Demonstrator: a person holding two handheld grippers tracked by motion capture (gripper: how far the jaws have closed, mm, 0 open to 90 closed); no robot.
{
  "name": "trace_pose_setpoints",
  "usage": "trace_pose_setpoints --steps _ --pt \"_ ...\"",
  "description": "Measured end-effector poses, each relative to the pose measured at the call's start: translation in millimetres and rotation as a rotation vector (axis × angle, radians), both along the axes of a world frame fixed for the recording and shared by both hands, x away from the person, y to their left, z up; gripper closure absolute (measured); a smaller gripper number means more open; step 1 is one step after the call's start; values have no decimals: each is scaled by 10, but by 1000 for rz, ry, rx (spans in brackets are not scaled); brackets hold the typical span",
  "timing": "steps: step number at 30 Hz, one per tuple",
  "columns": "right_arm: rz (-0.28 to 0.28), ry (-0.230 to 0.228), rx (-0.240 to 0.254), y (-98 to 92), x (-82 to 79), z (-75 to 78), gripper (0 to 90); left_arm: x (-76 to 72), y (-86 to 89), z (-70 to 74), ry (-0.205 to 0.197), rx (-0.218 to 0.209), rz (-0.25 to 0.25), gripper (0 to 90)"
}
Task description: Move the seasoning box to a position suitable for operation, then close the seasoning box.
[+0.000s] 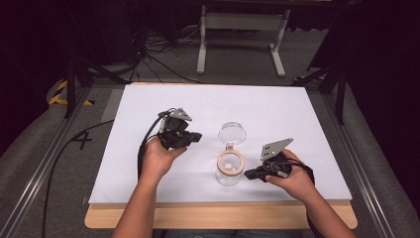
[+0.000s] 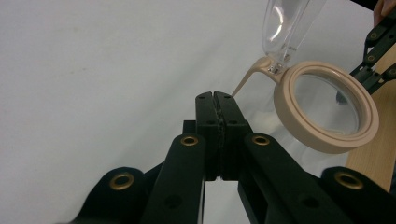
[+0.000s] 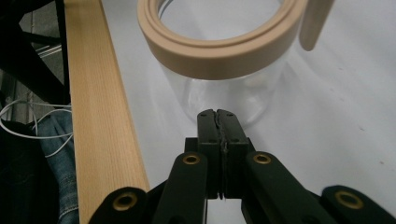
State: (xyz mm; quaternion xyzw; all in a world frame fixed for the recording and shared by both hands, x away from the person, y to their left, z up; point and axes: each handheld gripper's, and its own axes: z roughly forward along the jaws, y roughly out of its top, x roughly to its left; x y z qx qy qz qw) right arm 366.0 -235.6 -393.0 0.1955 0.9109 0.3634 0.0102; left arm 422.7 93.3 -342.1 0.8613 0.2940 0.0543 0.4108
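Hands hold matte black grippers: left gripper (image 1: 197, 136) left of centre, jaws pressed together, empty. Centre frame, a clear round jar (image 1: 229, 168) with tan rim, transparent lid (image 1: 232, 133) flipped open. Right gripper (image 1: 249, 174) beside it, jaws closed, empty.

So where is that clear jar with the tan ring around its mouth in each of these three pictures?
High view: the jar stands at the centre of the white table top, between the two hands, lid flipped open behind it.
Left gripper view: at the right, seen from above, its tan ring facing the camera.
Right gripper view: top centre, just beyond the shut gripper.
Shared landmark: the tan ring.
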Motion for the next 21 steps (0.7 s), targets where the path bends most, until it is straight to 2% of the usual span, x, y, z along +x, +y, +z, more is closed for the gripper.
trace_pose_setpoints --steps 3,7,8,12,16,21 --pt "-20 -11 12 -64 -12 52 899 2 -34 7 -9 -27 13 897" --pt "-38 -28 27 -116 -32 115 899 14 -61 22 -27 -41 14 897" --pt "-42 -31 32 -124 -37 132 899 12 -79 25 -37 -59 17 897" --pt "-52 -54 97 -129 -74 231 900 6 -120 54 -63 -108 24 896" --pt "-52 -64 146 -72 -95 279 900 2 -189 53 -95 -118 22 895" --pt "-62 -79 179 -4 -83 298 900 -5 -234 51 -98 -133 20 896"
